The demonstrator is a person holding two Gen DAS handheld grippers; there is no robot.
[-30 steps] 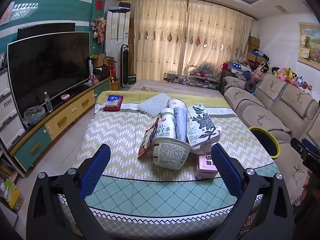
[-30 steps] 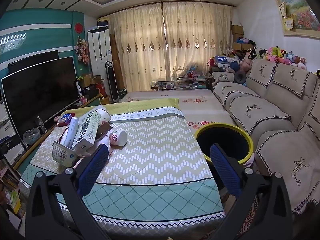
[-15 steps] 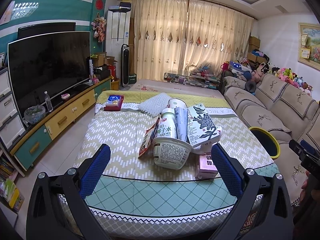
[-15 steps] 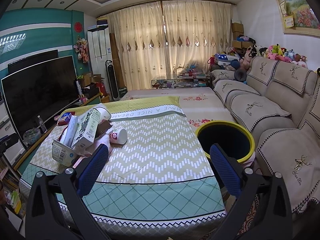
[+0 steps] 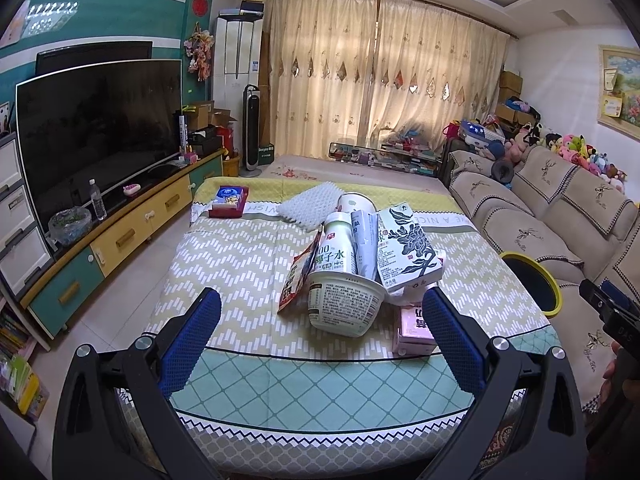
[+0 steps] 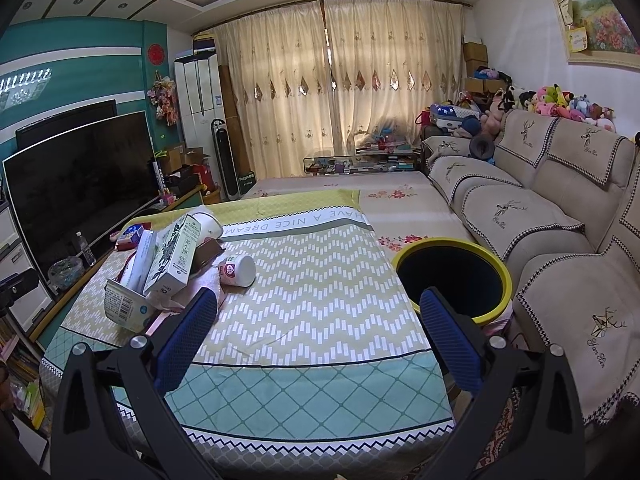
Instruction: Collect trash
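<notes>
A heap of trash lies on the cloth-covered table [image 5: 240, 264]: a white noodle bowl [image 5: 344, 304] on its side, a coconut water bottle [image 5: 335, 248], a white-and-black drink carton [image 5: 406, 250], a red snack wrapper [image 5: 298, 278] and a pink box [image 5: 414, 326]. My left gripper [image 5: 320, 320] is open and empty, in front of the heap. In the right wrist view the heap is at the left, with the carton [image 6: 172, 256] and a small white cup [image 6: 238, 270] on its side. My right gripper [image 6: 320, 320] is open and empty above the near table edge. A yellow-rimmed black bin [image 6: 454, 280] stands right of the table.
A red box [image 5: 229, 200] and a white textured pad [image 5: 308, 206] lie at the table's far end. A TV [image 5: 96, 136] on a low cabinet runs along the left. A beige sofa [image 6: 560, 220] lines the right. The bin [image 5: 528, 280] shows beside the table.
Both grippers have shifted only slightly; the left view has edged a little closer to the heap. Nothing was picked up or moved.
</notes>
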